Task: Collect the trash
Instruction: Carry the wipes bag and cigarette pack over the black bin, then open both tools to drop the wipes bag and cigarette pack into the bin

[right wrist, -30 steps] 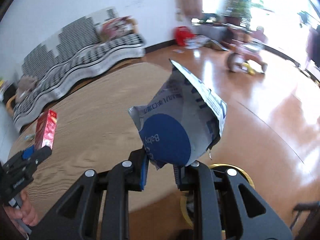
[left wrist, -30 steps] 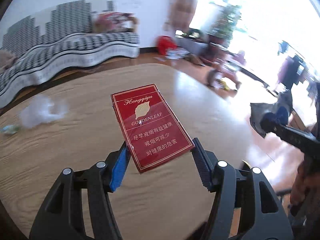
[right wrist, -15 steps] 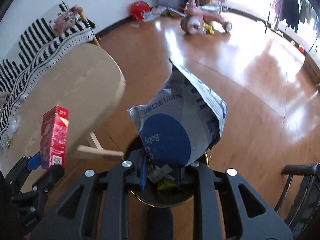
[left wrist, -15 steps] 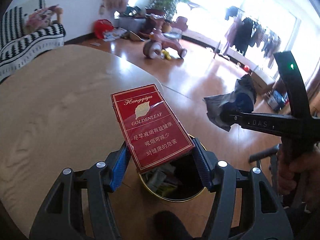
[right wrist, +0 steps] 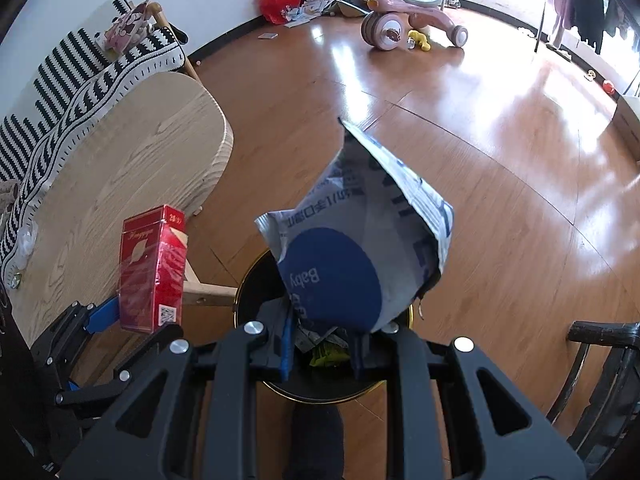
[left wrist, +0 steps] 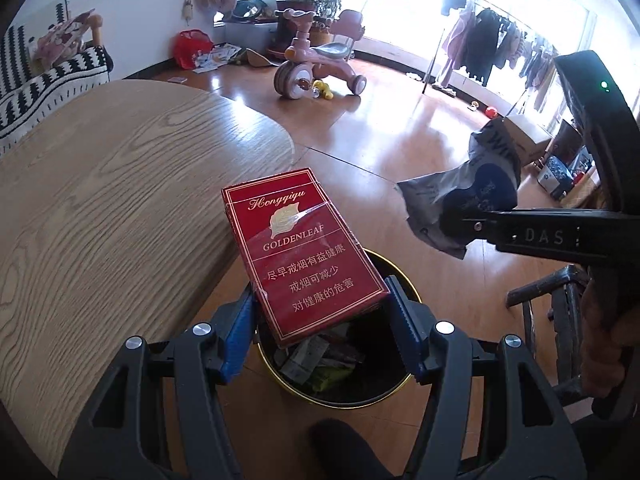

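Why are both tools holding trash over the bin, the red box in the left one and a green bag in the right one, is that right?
Nearly. The bag in the right tool is not green: the right wrist view shows it silver-grey with a big blue circle. The rest holds: the left tool grips the red box, and both hang over the bin.

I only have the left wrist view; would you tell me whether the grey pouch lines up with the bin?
Observer: In the right wrist view the grey pouch overlaps the bin's opening, right gripper shut on its lower edge.
Operator: Thanks. Is my red cigarette pack gripped squarely?
Observer: The red cigarette pack stands upright in the left gripper, QR-coded side facing that camera.
Operator: Anything left on the table?
Observer: Crumpled clear plastic lies near the table's edge.
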